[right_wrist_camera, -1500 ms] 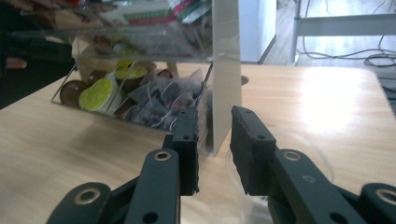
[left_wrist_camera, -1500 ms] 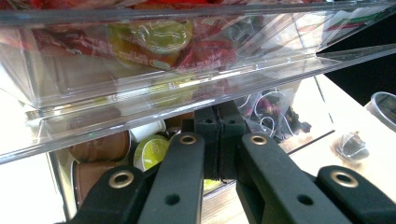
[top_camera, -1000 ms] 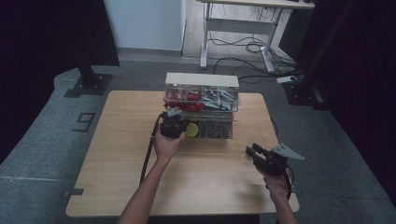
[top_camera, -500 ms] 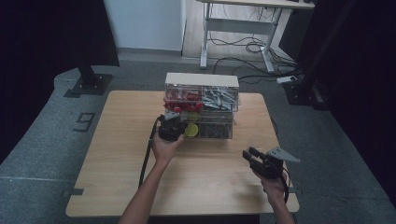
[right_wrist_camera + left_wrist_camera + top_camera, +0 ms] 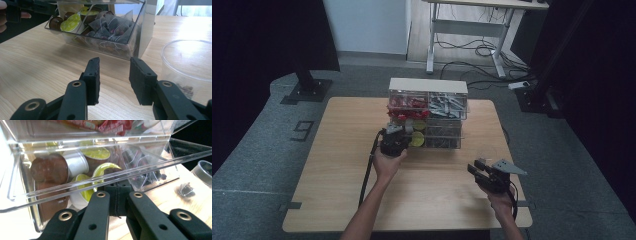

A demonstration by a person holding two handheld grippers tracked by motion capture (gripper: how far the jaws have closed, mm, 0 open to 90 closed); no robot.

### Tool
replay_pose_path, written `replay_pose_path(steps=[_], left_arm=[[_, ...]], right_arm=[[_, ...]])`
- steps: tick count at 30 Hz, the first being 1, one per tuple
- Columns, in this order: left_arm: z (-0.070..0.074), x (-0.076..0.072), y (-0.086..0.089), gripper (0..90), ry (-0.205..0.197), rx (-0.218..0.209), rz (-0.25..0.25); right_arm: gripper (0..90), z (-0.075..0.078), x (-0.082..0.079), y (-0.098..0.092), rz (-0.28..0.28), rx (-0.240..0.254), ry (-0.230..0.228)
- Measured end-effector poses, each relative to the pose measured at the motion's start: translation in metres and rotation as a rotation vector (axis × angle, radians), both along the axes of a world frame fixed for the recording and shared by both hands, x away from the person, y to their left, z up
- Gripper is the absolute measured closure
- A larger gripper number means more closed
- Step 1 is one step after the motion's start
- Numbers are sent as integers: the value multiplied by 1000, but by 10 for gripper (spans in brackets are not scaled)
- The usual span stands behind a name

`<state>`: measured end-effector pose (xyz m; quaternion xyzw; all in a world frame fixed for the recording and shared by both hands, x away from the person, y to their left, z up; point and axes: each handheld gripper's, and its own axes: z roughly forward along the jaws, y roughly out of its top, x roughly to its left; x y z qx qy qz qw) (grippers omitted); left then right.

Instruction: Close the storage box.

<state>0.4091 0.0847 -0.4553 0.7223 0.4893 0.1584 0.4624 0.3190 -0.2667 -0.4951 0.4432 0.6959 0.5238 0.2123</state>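
Observation:
A clear plastic drawer box (image 5: pixel 428 112) stands at the back middle of the wooden table (image 5: pixel 337 165). Its lower drawer (image 5: pixel 100 47) is pulled out toward me and holds brown and yellow-green capsules (image 5: pixel 82 185) and tea bags (image 5: pixel 112 27). My left gripper (image 5: pixel 394 141) is at the drawer's clear front rim (image 5: pixel 150 168), its jaws closed together on it. My right gripper (image 5: pixel 479 168) hovers open at the near right, with nothing between its fingers (image 5: pixel 93 75). A clear cup (image 5: pixel 187 62) stands just right of it.
The upper drawers hold red packets (image 5: pixel 406 104) and grey sachets (image 5: pixel 446 105). A small dark tea bag (image 5: pixel 185 189) lies on the table by the cup (image 5: pixel 203 171). A cable (image 5: pixel 366 175) trails from the left gripper. A desk (image 5: pixel 472 30) stands beyond.
My left gripper has drawn back toward me, and the lower drawer has come out with it. The right gripper has drifted a little to the left.

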Motion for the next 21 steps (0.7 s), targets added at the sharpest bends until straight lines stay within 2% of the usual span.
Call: replay_pose_path(steps=[4, 21], left_arm=[[-4, -2, 1, 900, 2, -5, 1], [-22, -4, 0, 900, 40, 8, -6]], right_arm=[[610, 1, 0, 3, -14, 7, -8], [609, -2, 0, 6, 3, 1, 3]])
